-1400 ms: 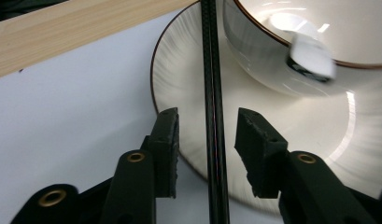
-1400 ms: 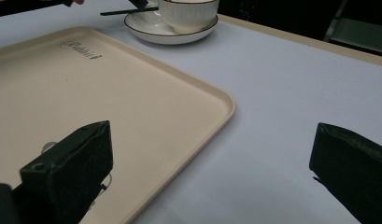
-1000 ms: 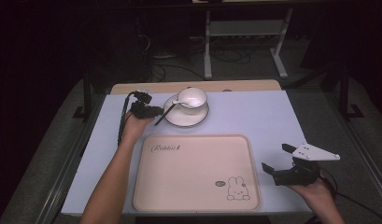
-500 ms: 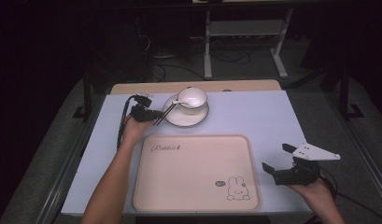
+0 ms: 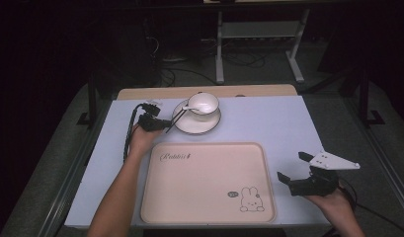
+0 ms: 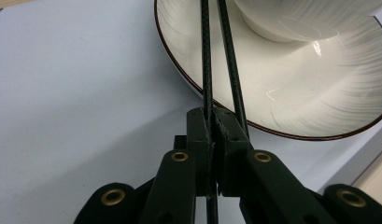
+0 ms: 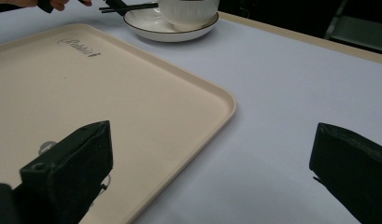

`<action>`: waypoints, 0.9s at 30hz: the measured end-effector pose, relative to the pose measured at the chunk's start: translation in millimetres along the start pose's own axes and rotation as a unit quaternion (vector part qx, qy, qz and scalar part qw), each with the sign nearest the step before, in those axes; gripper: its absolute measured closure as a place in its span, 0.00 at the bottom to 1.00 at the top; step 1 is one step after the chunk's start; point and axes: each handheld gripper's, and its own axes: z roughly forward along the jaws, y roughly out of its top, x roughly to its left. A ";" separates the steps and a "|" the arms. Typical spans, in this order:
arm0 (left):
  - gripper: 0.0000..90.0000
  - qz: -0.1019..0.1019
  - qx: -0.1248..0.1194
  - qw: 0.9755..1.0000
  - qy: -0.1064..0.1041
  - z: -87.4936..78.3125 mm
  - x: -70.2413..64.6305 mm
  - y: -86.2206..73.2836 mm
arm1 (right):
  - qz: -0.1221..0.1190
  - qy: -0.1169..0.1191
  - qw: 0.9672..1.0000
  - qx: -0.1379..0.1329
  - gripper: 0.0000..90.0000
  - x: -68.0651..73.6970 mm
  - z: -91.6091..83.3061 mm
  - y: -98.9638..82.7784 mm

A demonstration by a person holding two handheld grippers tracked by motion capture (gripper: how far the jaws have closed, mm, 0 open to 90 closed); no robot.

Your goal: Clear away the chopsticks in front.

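1 pale blue tabletop (image 5: 288,128) bears a beige tray (image 5: 204,177); dark room beyond.

a lab or test room set up for recording — not a home. a table (image 5: 288,123) under a pale sheet stands alone on grey carpet (image 5: 333,94) in a dark room; at the upper middle of the high view, a metal stand (image 5: 259,44) and loose cables (image 5: 189,74) — bare rig gear.
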 end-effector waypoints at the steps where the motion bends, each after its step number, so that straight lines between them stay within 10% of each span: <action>1: 0.95 0.002 0.000 1.000 0.001 -0.3 -0.1 0.0 | 0.001 0.000 1.000 -0.001 0.00 -0.1 -0.3 0.0; 15: 0.96 -0.003 -0.034 0.999 0.018 -41.2 8.3 -12.7 | 0.000 -0.001 1.000 0.002 0.00 -0.3 0.5 -0.1; 27: 0.96 -0.005 -0.050 0.999 0.021 -90.2 0.5 -53.6 | -0.001 -0.003 1.000 0.002 0.00 0.1 1.1 0.0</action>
